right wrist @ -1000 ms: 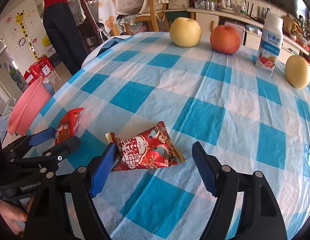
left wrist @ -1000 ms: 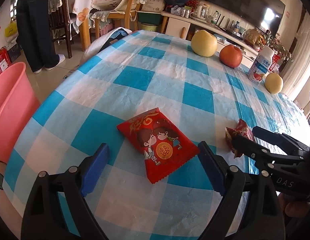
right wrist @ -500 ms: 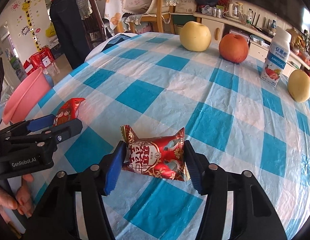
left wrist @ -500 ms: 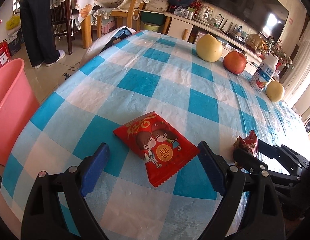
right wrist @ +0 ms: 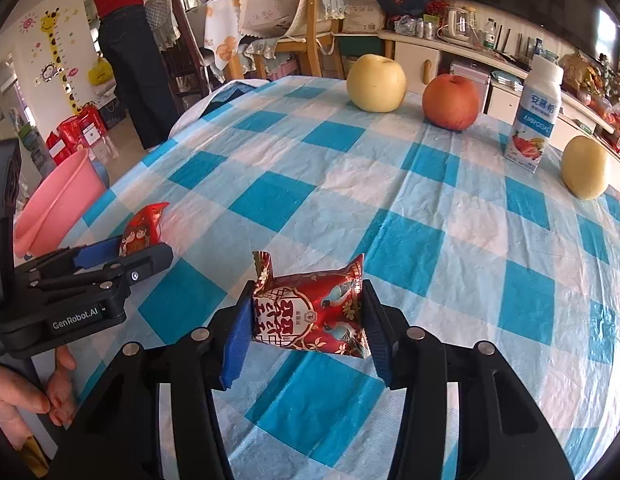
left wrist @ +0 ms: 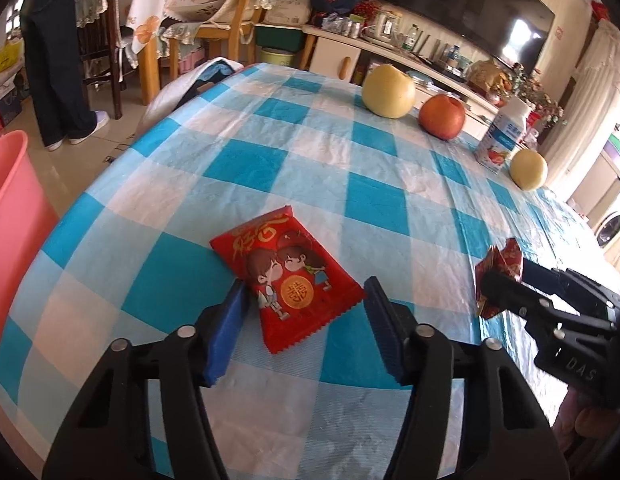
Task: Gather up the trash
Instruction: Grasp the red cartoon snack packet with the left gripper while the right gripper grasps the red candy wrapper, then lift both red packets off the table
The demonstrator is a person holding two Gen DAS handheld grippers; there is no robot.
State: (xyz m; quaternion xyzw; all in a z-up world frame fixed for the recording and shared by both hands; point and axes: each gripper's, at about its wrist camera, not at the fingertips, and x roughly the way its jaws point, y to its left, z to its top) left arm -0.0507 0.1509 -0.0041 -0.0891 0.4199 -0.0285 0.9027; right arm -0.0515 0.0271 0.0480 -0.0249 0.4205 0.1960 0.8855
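my left gripper (left wrist: 303,326) has just been closing and is now grasping the cartoon wrapper (left wrist: 287,282). my right gripper (right wrist: 305,330), also just closing, is clamping the bird-print wrapper (right wrist: 310,312) on the checked tablecloth (right wrist: 390,184).

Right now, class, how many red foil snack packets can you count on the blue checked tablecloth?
2. One red foil packet with cartoon figures lies between the left gripper fingers; one red foil packet with birds sits between the right gripper pads. None seems hidden.
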